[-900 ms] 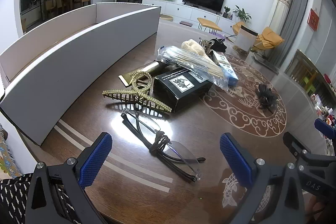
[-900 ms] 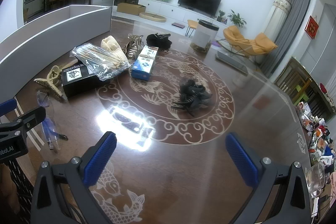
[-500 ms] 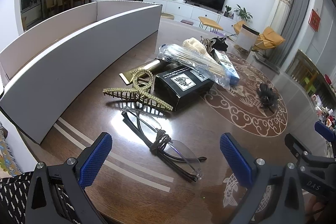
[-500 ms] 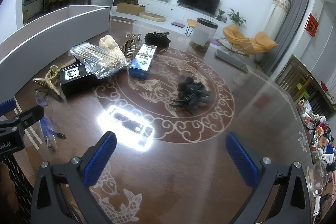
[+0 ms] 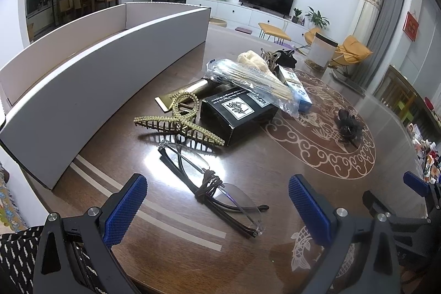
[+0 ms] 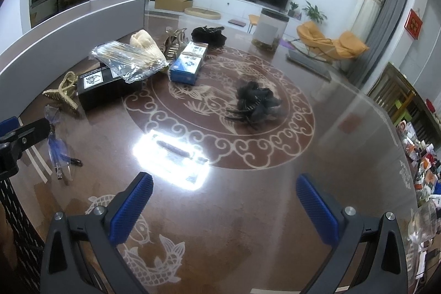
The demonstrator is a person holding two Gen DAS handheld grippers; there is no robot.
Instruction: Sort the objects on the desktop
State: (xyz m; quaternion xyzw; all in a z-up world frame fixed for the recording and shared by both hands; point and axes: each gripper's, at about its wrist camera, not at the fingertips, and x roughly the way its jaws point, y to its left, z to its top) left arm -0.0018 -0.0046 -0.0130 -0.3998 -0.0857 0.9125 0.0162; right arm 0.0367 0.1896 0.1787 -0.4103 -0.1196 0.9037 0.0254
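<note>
Between my left tongs (image 5: 217,207), spread wide and holding nothing, lie the folded glasses (image 5: 212,182) on the near part of the bench (image 5: 171,236). I judge I hover over them because they are the closest loose item to sort. Their long axis runs from far-left to near-right, the lens end nearest me. Just beyond sits the gold hair claw (image 5: 179,123), touching the black box (image 5: 237,112); a bag of sticks (image 5: 253,81) lies on top of that box. At the left stands the white tray (image 5: 82,79), probably the destination. My right tongs (image 6: 224,207) also gape empty above bare bench, well short of the black hair clip (image 6: 253,101).
</note>
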